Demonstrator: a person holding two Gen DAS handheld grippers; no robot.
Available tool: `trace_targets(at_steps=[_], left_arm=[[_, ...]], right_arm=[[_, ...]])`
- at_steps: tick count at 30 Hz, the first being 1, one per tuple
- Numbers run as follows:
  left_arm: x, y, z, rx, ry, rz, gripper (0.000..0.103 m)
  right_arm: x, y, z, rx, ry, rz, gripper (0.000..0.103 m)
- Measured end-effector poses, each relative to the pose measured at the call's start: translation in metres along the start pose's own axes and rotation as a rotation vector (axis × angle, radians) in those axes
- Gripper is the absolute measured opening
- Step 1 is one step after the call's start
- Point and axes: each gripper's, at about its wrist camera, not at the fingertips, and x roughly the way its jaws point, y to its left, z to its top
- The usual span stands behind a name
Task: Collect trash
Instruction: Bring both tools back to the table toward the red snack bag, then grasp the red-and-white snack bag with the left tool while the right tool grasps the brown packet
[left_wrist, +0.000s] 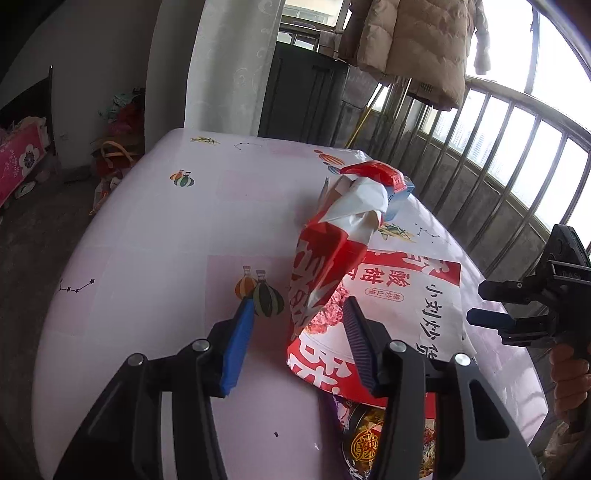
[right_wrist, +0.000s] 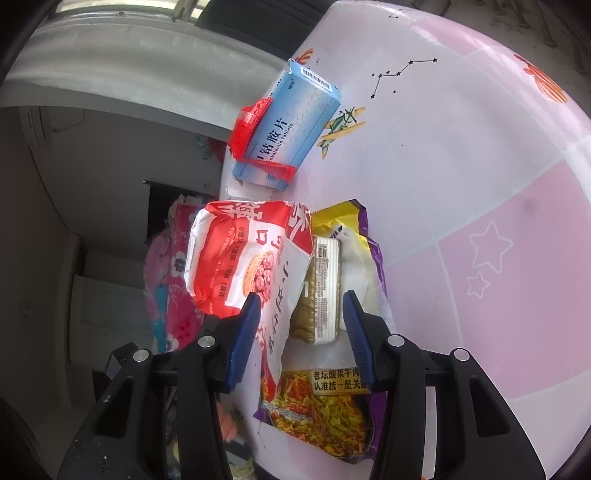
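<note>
2 claws hovered over the pink counter (right_wrist: 480, 155), both spread wide and empty. Left claw (left_wrist: 299, 314) straddled the crumpled red-white snack bag (left_wrist: 325, 258); right claw (right_wrist: 301, 308) hung above the purple noodle wrapper (right_wrist: 321, 406), near the blue tablet box (right_wrist: 291, 125).

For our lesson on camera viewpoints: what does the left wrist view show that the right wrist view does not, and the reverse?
Left wrist only: the right gripper, open beside the table, a railing and a hanging coat.
Right wrist only: the blue box's printed face, a small beige packet and the noodle wrapper's picture.
Both: the red-and-white bag, blue box and pink table.
</note>
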Motion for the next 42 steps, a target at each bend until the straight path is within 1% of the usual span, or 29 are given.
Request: trace_targets(at_steps=[2,4,5,7,10,15,18,20,22,25,28,30,32,34,40,42], left_arm=[[0.009,-0.002,0.002,0.004,0.013,-0.003,0.039],[0.016,-0.003,0.002,0.003,0.031,0.007,0.028],[0.019,-0.003,0.002,0.0,0.039,0.009,0.025],[0.024,-0.002,0.002,-0.011,0.052,0.016,0.012],[0.026,0.002,-0.001,-0.023,0.061,0.038,0.007],[0.027,0.009,-0.003,-0.057,0.08,0.048,0.007],[0.026,0.006,-0.003,-0.051,0.08,0.057,0.007],[0.028,0.007,-0.004,-0.057,0.094,0.064,0.007],[0.031,0.008,-0.004,-0.066,0.109,0.071,0.007],[0.032,0.01,-0.003,-0.077,0.115,0.065,0.006],[0.032,0.011,-0.003,-0.083,0.118,0.062,0.006],[0.032,0.011,-0.004,-0.088,0.119,0.058,0.006],[0.032,0.011,-0.005,-0.09,0.118,0.058,0.006],[0.033,0.012,-0.004,-0.095,0.118,0.057,0.006],[0.027,0.022,-0.003,-0.169,0.108,-0.005,0.006],[0.022,0.025,-0.001,-0.191,0.097,-0.011,0.006]], right_arm=[[0.006,-0.001,0.001,0.007,0.011,0.002,0.044],[0.01,-0.001,0.002,0.012,0.021,0.005,0.043],[0.011,-0.001,0.002,0.012,0.024,0.006,0.043],[0.011,-0.002,0.001,0.013,0.027,0.009,0.043],[0.01,-0.005,0.0,0.021,0.028,0.011,0.043],[0.008,-0.011,0.0,0.04,0.039,0.021,0.043],[0.011,-0.012,0.001,0.035,0.04,0.003,0.043],[0.013,-0.014,0.002,0.036,0.045,-0.02,0.041],[0.014,-0.017,0.002,0.038,0.051,-0.02,0.039],[0.016,-0.013,0.003,0.025,0.06,-0.026,0.039],[0.023,-0.009,0.004,0.025,0.087,0.0,0.039],[0.027,-0.007,0.005,0.015,0.096,-0.013,0.039],[0.031,-0.007,0.005,0.012,0.099,-0.022,0.037],[0.033,-0.008,0.005,0.017,0.093,-0.019,0.032],[0.023,-0.014,0.001,0.041,0.085,0.027,0.026],[0.019,-0.013,0.001,0.036,0.087,0.041,0.025]])
